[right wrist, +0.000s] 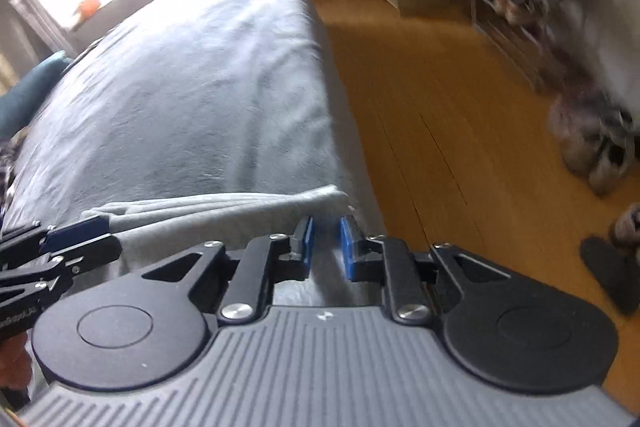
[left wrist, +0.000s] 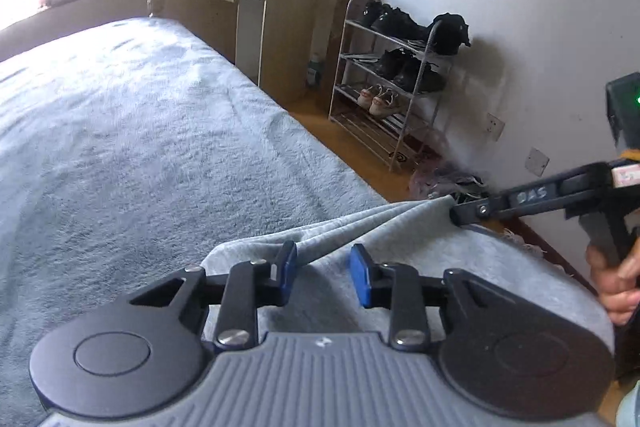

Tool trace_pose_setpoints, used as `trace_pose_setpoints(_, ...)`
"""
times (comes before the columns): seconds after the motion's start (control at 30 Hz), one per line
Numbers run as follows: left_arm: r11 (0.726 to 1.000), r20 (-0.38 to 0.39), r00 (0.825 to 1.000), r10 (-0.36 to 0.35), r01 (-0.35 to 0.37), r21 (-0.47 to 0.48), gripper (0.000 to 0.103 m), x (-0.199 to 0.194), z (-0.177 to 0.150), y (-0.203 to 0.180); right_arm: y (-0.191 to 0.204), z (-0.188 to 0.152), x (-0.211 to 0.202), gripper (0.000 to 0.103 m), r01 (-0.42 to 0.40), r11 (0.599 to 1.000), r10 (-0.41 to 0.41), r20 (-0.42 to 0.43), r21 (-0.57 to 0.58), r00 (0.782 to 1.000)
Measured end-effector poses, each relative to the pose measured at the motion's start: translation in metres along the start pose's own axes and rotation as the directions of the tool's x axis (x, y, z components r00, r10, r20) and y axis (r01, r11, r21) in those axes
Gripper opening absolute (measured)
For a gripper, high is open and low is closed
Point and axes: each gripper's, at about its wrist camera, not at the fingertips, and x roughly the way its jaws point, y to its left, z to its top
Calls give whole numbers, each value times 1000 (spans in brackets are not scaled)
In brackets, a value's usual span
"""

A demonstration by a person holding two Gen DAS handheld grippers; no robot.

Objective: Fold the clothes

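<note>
Lying bunched at the near edge of the bed [left wrist: 120, 131], the grey garment [left wrist: 344, 227] is stretched between both grippers, the right gripper [left wrist: 460, 215] clamped shut on one corner while the left gripper [left wrist: 323, 275] shows its blue pads parted, yet looks closed on cloth from the right wrist view.

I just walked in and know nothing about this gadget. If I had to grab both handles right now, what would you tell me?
Left gripper: jaws open, low over the grey garment, with a ridge of cloth against one pad.
Right gripper: seems clamped on the garment's corner, pulling it taut.
The garment lies at the near corner of the bed, bunched into pleats between the two grippers.
Done: one corner picked up.
Left: no neat fold shows yet, so probably spread it flat on the bed and then fold it.
</note>
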Motion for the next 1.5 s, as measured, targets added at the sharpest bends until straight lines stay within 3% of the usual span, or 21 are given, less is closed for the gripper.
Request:
trace_pose_setpoints(0.07, 1000, 1, 1000, -10, 10, -14, 31, -5, 5, 2, -5, 1, -4, 24, 10, 1000, -10, -7, 25, 1000)
trace_pose_setpoints(0.23, 999, 13, 1000, -4, 5, -42, 39, -42, 10, 3, -3, -2, -53, 24, 51, 998, -52, 18, 28, 998)
trace_pose_setpoints(0.33, 996, -33, 999, -35, 32, -79, 40, -65, 8, -3, 15, -15, -88, 24, 97, 995, -97, 0, -25, 995)
trace_pose_setpoints(0.5, 996, -154, 985, -72, 62, -69, 41, -83, -16, -34, 43, -45, -116, 24, 95, 992, -104, -100, -87, 990)
trace_pose_setpoints(0.6, 999, -230, 973, -13, 2, -46, 43, -73, -40, -52, 42, -64, -99, 24, 87, 991, -105, -192, -102, 976)
trace_pose_setpoints(0.7, 998, -229, 972, 52, -60, -26, 43, -81, -36, -65, 38, -74, -76, 24, 79, 988, -112, -267, -129, 957)
trace_pose_setpoints(0.8, 992, -233, 966, 112, -121, -27, 43, -101, -20, -78, 43, -61, -100, 24, 47, 988, -87, -278, -147, 957)
trace_pose_setpoints(0.9, 981, -247, 952, 181, -193, -27, 45, -135, -2, -97, 41, -59, -136, 24, 2, 996, -30, -309, -90, 950)
trace_pose_setpoints(1.0, 960, -239, 939, 248, -272, -71, 55, -183, 17, -120, 46, -62, -165, 24, -35, 996, 5, -335, -83, 942)
trace_pose_setpoints(1.07, 942, -222, 933, 283, -313, -117, 69, -218, 29, -133, 53, -59, -186, 25, -62, 993, 26, -327, -98, 945)
trace_pose_setpoints(1.23, 904, -172, 927, 333, -365, -221, 94, -285, 55, -157, 68, -46, -237, 28, -116, 986, 78, -283, -122, 956)
trace_pose_setpoints(1.43, 877, -96, 920, 380, -391, -278, 100, -334, 80, -171, 99, -30, -293, 35, -128, 981, 99, -194, -146, 976)
trace_pose_setpoints(1.5, 857, -65, 909, 412, -411, -310, 103, -346, 85, -173, 110, -29, -309, 52, -115, 979, 88, -162, -168, 983)
